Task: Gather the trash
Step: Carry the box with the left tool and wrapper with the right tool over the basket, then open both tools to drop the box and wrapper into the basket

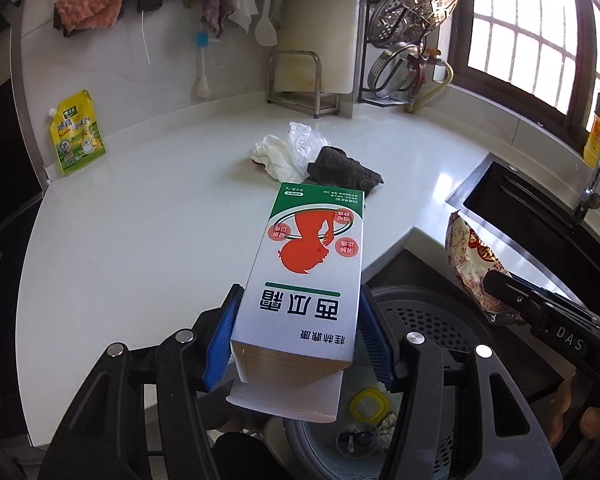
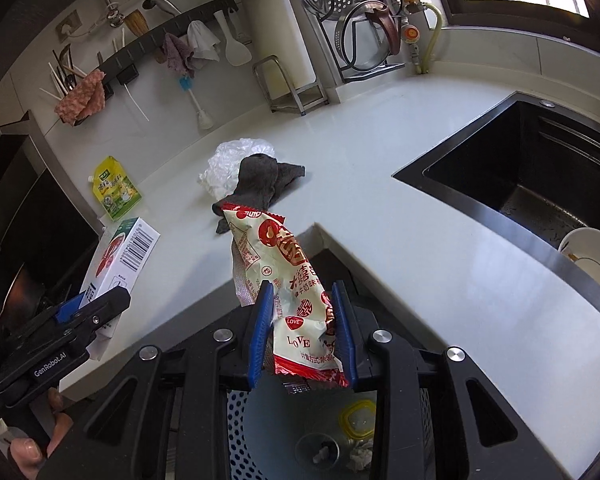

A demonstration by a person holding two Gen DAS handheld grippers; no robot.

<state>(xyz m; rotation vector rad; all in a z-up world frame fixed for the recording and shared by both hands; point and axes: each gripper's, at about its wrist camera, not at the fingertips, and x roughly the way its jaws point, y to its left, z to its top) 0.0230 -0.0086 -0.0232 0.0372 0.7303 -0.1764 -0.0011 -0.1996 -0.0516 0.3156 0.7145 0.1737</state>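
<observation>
My left gripper (image 1: 298,300) is shut on a white and green carton (image 1: 304,272) with a red figure printed on it; the carton also shows in the right wrist view (image 2: 116,264). It hangs over a grey perforated trash bin (image 1: 420,316). My right gripper (image 2: 302,292) is shut on a red and cream snack wrapper (image 2: 284,280), above the same bin (image 2: 240,412); the wrapper shows at the right of the left wrist view (image 1: 472,268). On the white counter (image 1: 140,220) lie a crumpled tissue (image 1: 272,156), a clear plastic bag (image 1: 304,140) and a dark cloth (image 1: 340,168).
A yellow seasoning pouch (image 1: 78,134) leans on the wall at left. A black sink (image 2: 540,176) with a white bowl (image 2: 592,256) is at right. A rack with lids (image 1: 408,40) stands at the back. The bin holds a yellow ring (image 1: 368,404) and scraps.
</observation>
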